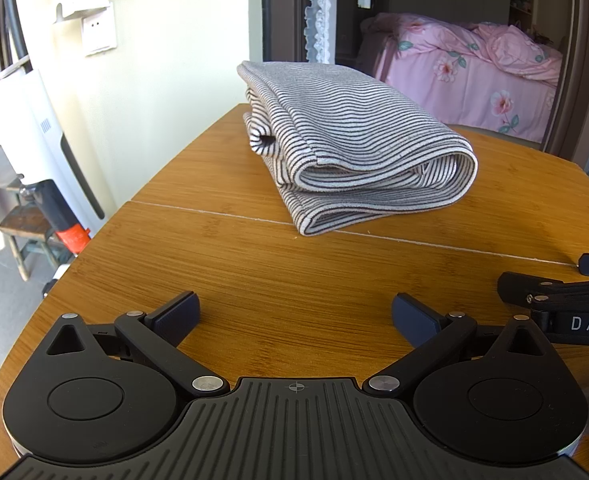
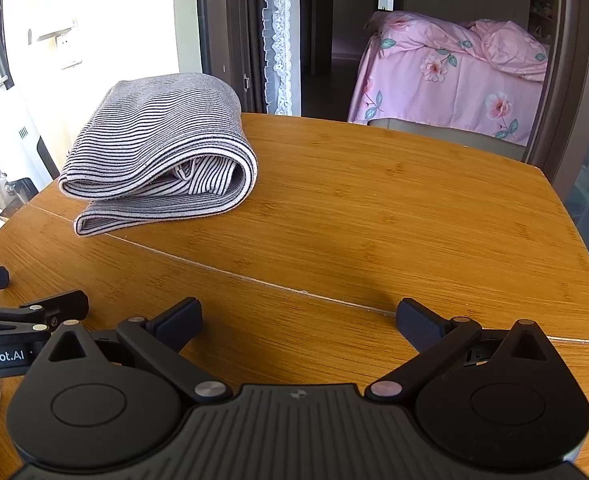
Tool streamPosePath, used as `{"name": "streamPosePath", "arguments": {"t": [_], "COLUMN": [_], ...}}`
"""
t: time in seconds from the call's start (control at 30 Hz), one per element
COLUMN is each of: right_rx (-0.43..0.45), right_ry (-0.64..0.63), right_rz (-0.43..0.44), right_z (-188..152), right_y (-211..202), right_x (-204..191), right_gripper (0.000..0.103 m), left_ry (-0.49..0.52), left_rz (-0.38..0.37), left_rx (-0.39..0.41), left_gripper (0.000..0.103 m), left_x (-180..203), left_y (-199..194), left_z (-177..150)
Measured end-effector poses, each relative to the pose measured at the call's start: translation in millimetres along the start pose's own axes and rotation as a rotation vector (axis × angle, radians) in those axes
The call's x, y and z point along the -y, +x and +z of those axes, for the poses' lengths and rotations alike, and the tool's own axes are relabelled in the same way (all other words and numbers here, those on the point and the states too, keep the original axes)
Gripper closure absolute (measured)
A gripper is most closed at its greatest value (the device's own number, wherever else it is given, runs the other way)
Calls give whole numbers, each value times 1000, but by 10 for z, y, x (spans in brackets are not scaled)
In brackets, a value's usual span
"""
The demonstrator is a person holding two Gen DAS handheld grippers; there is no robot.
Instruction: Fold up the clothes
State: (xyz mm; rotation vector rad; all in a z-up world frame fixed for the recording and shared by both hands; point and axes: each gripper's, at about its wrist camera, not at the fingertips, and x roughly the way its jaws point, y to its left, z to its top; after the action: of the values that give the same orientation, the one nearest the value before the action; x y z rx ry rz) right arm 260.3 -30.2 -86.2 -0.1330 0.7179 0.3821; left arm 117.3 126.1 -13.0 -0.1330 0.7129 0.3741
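We see the striped garment (image 1: 346, 148) lying folded in a compact stack on the far half of the wooden table (image 1: 254, 280). Our left gripper (image 1: 294, 316) and right gripper (image 2: 298, 318) sit near, fingers apart, empty. Folding looks finished; next, perhaps only tidying.

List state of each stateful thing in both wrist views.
striped garment: folded into a layered bundle, lying on the wooden table, not held.
left gripper: open, empty, short of the garment.
right gripper: open, empty, over bare tabletop.
bedroom door: open, bed visible beyond.
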Motion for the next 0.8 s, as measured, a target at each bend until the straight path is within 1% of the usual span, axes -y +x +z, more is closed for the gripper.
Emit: {"name": "streamPosePath", "arguments": {"t": [0.5, 0.8], "right_rx": [2, 4], "right_ry": [3, 6], "right_rz": [-1, -1], "right_z": [-4, -8], "right_y": [5, -11], "right_x": [53, 23], "right_gripper": [0, 0], "left_ry": [0, -17], "left_rz": [1, 19], "left_rx": [-1, 0], "left_gripper": [0, 0], "left_x": [3, 0], "left_y": [1, 17], "left_z": [2, 9]}}
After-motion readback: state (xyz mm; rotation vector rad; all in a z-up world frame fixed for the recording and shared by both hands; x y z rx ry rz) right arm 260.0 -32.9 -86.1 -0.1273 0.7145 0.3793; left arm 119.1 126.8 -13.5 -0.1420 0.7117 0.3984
